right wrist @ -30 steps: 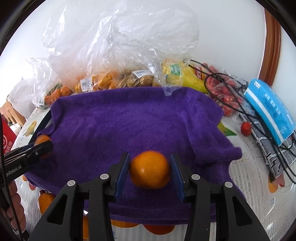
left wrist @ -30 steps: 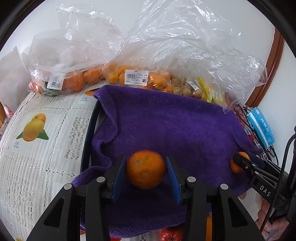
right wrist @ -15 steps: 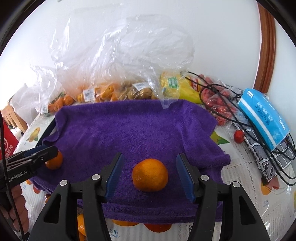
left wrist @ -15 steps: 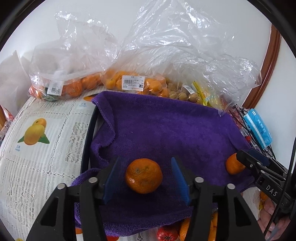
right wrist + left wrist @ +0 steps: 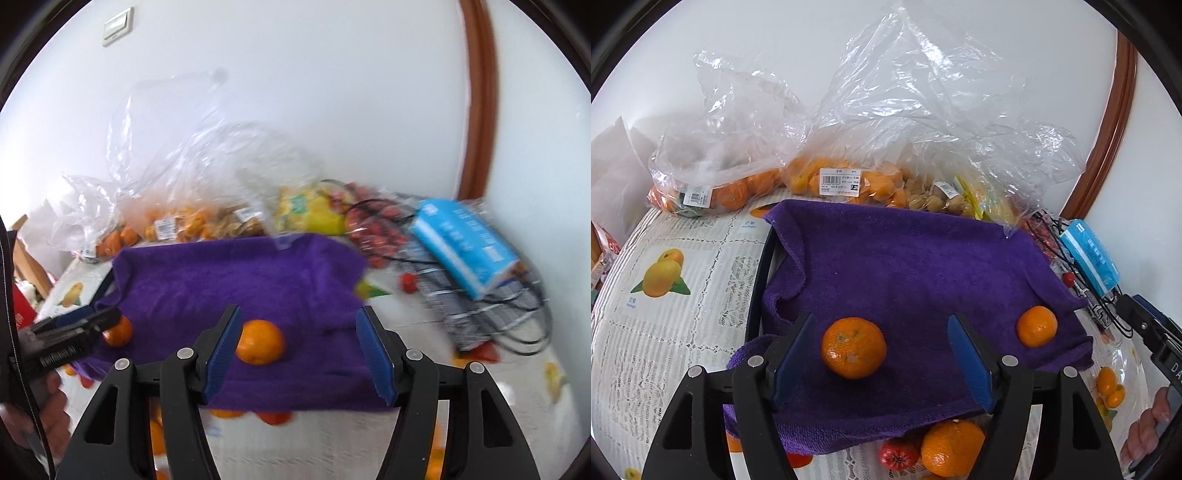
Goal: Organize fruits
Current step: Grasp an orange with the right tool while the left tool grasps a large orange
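Two oranges lie on a purple towel (image 5: 905, 266). In the left wrist view one orange (image 5: 853, 348) rests between the wide-open jaws of my left gripper (image 5: 882, 358), touching neither finger; the other orange (image 5: 1036, 326) lies near the towel's right edge. In the right wrist view my right gripper (image 5: 301, 350) is open and empty; that orange (image 5: 260, 342) lies on the towel (image 5: 240, 280) next to the left finger. The left gripper (image 5: 74, 332) shows at the left, with the other orange (image 5: 119, 331) by its tip. The right wrist view is motion-blurred.
Clear plastic bags of oranges (image 5: 731, 192) and small fruit (image 5: 857, 184) stand along the back wall. A blue packet (image 5: 1089, 258) and black cables lie at the right. More oranges (image 5: 951, 448) and a tomato (image 5: 899, 454) lie in front of the towel.
Both grippers opened and let go of their oranges, which now rest on the towel. Both grippers pulled back and up; the right one is swinging to the right.
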Available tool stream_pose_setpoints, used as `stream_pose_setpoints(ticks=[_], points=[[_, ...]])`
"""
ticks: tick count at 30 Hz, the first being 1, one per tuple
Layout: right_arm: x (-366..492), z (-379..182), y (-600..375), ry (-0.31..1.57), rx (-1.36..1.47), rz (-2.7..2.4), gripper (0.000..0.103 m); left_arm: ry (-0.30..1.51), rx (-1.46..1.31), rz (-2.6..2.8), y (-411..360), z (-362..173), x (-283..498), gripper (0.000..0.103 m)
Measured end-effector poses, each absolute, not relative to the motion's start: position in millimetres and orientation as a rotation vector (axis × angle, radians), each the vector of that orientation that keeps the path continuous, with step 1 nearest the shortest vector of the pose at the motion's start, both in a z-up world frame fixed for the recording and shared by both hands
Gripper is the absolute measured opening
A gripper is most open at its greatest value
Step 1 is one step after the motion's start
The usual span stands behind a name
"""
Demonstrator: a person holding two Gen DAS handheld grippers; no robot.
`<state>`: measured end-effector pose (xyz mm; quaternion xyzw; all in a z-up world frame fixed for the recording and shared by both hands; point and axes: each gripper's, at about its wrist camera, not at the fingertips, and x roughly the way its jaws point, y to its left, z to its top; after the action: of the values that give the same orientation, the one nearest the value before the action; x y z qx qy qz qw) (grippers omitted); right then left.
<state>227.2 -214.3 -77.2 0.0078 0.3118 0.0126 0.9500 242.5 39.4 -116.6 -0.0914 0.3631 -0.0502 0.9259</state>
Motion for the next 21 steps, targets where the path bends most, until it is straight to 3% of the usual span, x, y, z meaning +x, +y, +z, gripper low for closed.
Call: stream_pose_setpoints(ticks=[7, 21], points=[[199, -68, -263, 0.622, -0.028, -0.135, 0.070, 0.746, -0.220, -0.118, 42, -113, 239, 0.075], [161, -144, -313, 0.804, 0.054, -0.122, 0.068, 0.751, -0.219, -0.105, 43, -115, 237, 0.077]])
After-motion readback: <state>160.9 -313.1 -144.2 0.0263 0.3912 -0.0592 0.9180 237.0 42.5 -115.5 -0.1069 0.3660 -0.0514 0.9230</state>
